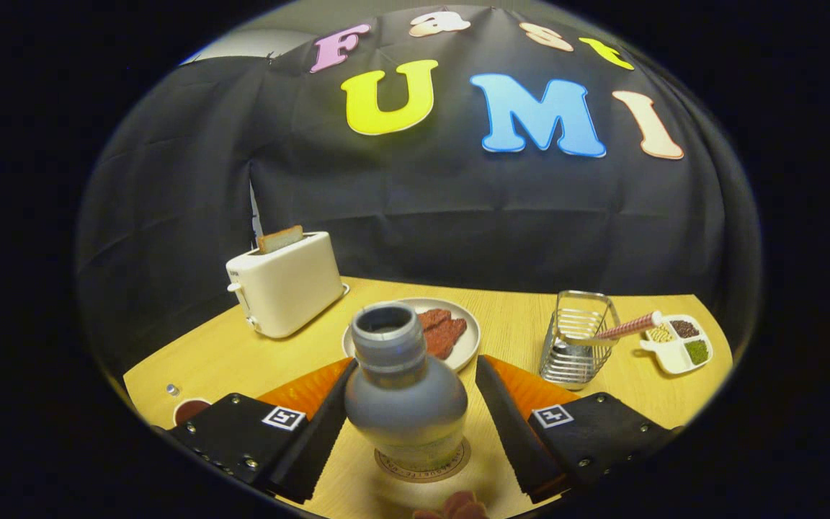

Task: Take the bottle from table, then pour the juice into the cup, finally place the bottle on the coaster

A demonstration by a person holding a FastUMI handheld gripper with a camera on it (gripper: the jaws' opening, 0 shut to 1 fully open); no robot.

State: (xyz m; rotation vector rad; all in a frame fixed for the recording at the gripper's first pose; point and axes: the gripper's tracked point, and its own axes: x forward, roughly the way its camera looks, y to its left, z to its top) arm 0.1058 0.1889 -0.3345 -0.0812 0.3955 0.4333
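Observation:
A grey bottle (405, 393) with no cap stands upright on a round coaster (452, 467) on the wooden table (516, 324), between my two fingers. My gripper (415, 364) is open. The left finger lies close against the bottle's side, while a clear gap shows between the bottle and the right finger. A cup (189, 409) holding dark red juice sits just outside the left finger, near the table's edge.
Beyond the bottle is a white plate (467, 344) with red slices. A cream toaster (285, 285) with a bread slice stands at the far left. A wire basket (577, 339) with a pink-handled utensil and a divided dish (676, 344) of grains sit to the right.

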